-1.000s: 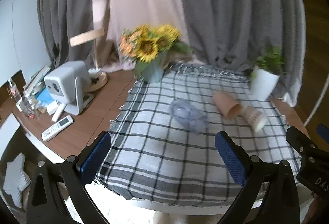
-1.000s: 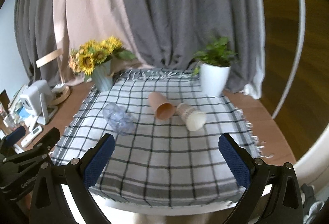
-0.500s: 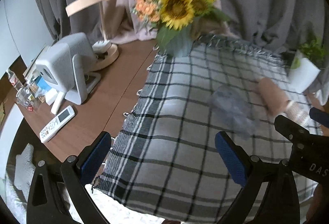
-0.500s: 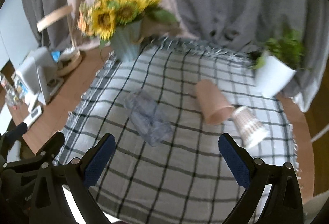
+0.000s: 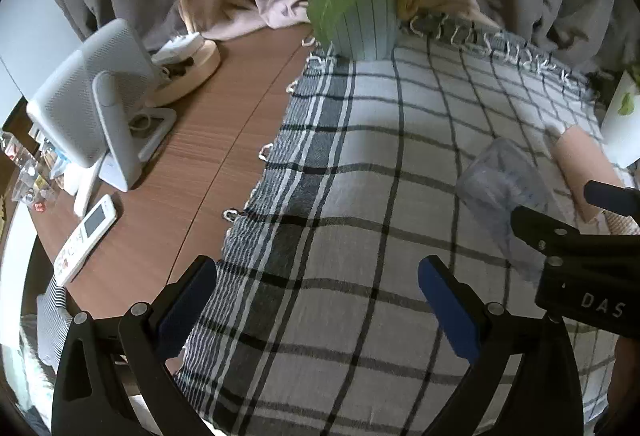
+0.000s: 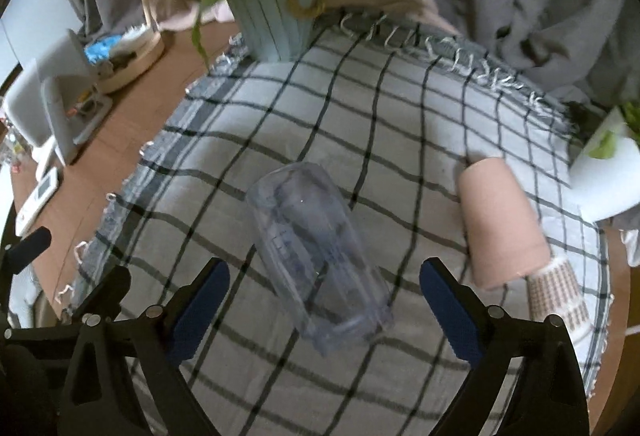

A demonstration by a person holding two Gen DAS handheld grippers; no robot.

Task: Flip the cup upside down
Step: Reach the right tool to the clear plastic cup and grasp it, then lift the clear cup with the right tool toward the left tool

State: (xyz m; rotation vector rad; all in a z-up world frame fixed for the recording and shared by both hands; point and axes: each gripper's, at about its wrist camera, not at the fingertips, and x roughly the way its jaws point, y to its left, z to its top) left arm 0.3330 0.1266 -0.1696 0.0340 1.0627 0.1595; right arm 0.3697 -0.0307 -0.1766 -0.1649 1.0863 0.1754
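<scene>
A clear plastic cup (image 6: 316, 248) lies on its side on the checked cloth (image 6: 400, 124), its open mouth toward me. My right gripper (image 6: 324, 296) is open, with the cup's mouth end between its blue pads, not touching. A tan paper cup (image 6: 502, 224) and a patterned white cup (image 6: 560, 296) lie on their sides to the right. My left gripper (image 5: 316, 296) is open and empty over the cloth's left part; the clear cup (image 5: 500, 192) and tan cup (image 5: 584, 168) show at its right, partly behind the right gripper's body.
A pale blue vase of sunflowers (image 5: 366, 24) stands at the cloth's far edge. A white plant pot (image 6: 608, 176) stands at the right. On the bare wooden table left of the cloth are a white projector (image 5: 92, 108), a remote (image 5: 86, 236) and a round lamp base (image 5: 192, 68).
Both grippers have moved forward and down toward the table. The clear cup has grown large and now sits between the right gripper's fingers. Both grippers stay open.
</scene>
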